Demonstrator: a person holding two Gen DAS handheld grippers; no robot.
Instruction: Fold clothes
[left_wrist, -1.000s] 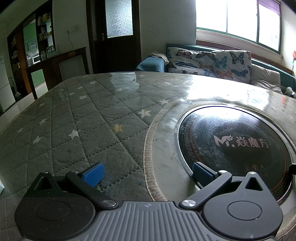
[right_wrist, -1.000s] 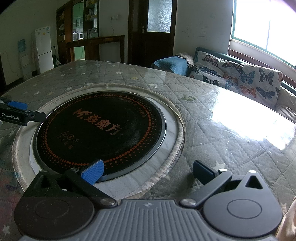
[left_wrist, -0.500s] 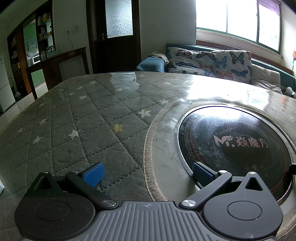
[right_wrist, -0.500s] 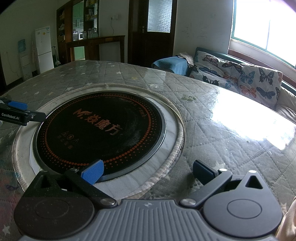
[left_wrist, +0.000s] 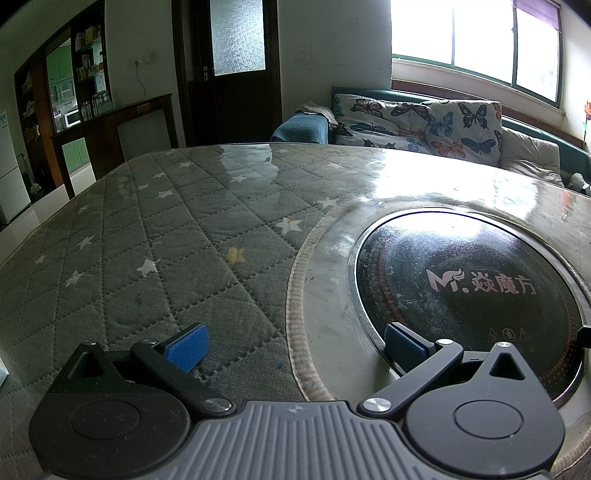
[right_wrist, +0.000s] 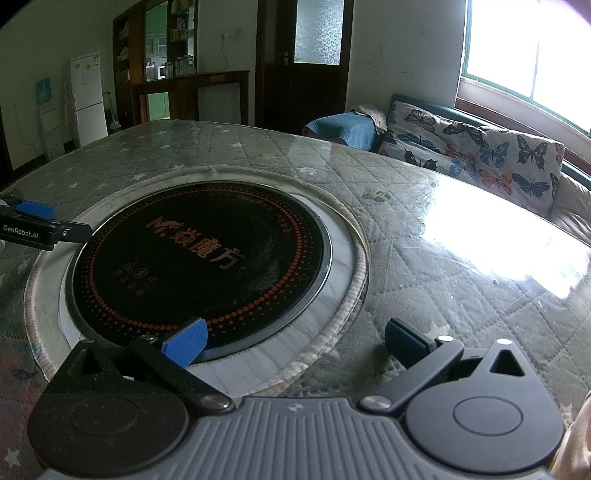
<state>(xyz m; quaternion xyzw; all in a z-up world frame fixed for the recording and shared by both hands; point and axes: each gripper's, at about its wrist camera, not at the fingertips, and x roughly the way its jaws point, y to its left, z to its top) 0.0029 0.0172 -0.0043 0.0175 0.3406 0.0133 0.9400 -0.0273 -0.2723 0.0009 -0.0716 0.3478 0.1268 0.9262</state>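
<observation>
I saw no clothes in either view. My left tongs (left_wrist: 295, 345) and right tongs (right_wrist: 293, 341) hung spread, gripping nothing, over the grey star-quilted bench (left_wrist: 177, 236) around its round black glass cooktop (right_wrist: 207, 258).

cooktop (left_wrist: 480, 288) right rim cropped, fridge (left_wrist: 9, 184) cut off

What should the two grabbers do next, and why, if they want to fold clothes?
Probably look around for a garment first. Both the left gripper and right gripper are open and empty above the quilted table cover, near the black cooktop, and no clothes show on it.
</observation>
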